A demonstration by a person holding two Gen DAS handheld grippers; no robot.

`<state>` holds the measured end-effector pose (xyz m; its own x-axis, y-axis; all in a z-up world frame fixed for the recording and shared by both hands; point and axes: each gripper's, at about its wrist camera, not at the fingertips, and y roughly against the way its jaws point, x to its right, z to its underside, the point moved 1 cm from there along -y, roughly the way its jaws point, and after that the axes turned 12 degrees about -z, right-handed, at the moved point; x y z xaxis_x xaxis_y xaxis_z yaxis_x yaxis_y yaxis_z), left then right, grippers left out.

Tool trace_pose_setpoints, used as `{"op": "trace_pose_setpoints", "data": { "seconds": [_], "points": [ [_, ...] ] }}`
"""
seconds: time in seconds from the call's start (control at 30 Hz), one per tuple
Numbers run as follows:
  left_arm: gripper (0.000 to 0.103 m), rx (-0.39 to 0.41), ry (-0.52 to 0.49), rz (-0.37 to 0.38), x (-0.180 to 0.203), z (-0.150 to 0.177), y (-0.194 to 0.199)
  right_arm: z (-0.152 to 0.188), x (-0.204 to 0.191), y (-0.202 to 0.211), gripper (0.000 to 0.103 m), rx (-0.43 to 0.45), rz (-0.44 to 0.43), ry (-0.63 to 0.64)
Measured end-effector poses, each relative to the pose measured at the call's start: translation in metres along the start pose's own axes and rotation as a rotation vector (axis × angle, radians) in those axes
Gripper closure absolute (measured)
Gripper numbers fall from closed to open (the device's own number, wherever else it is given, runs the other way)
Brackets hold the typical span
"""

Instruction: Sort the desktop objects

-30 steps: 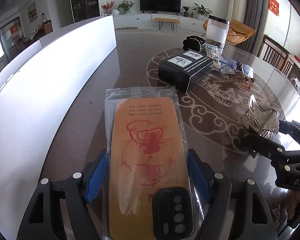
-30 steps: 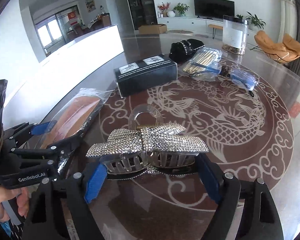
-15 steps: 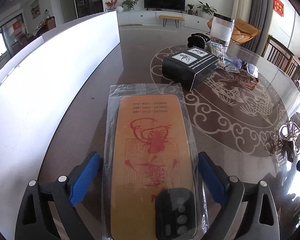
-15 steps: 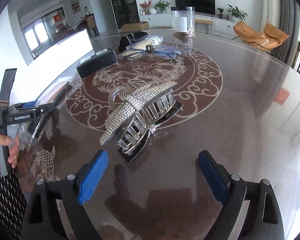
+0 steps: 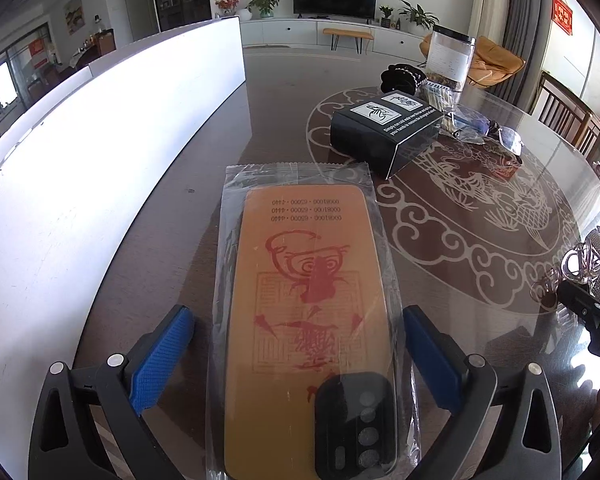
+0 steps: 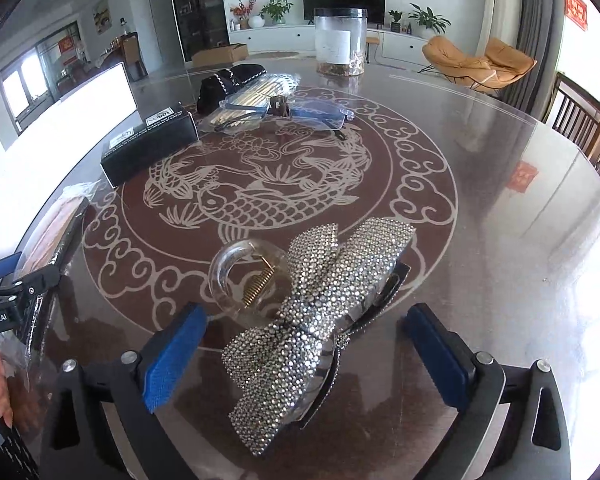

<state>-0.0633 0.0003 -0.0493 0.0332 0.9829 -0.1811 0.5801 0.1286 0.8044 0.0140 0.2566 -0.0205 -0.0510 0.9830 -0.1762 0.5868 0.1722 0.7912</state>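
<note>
My left gripper (image 5: 296,360) is opening, pads clear of the phone case (image 5: 308,320); white board (image 5: 80,184) close alongside. Right gripper (image 6: 304,360) is opening around the loose hair clip (image 6: 316,316); bare table (image 6: 500,240) beyond.

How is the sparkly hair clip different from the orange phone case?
The hair clip is bare, silver and covered in rhinestones; the phone case is orange with a red drawing, sealed in a clear bag. The clip is bulky and bow-shaped; the case lies flat. Both rest on the table, each lying loose between the opening jaws of a hand-held gripper.
</note>
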Motion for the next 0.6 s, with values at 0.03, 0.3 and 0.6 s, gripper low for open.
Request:
{"op": "trace_pose_setpoints", "data": {
  "seconds": [0.03, 0.3, 0.6],
  "points": [
    [0.0, 0.0, 0.0, 0.0, -0.0001, 0.0, -0.0001, -0.0001, -0.0026, -0.0016, 0.0, -0.009, 0.017, 0.013],
    [0.0, 0.0, 0.0, 0.0, 0.0001, -0.0003, 0.0001, 0.0011, -0.002, -0.0018, 0.0, -0.009, 0.015, 0.015],
    [0.0, -0.005, 0.002, -0.001, -0.0002, 0.0017, 0.0018, 0.0007, -0.0024, -0.0023, 0.0, -0.009, 0.015, 0.015]
  ]
}}
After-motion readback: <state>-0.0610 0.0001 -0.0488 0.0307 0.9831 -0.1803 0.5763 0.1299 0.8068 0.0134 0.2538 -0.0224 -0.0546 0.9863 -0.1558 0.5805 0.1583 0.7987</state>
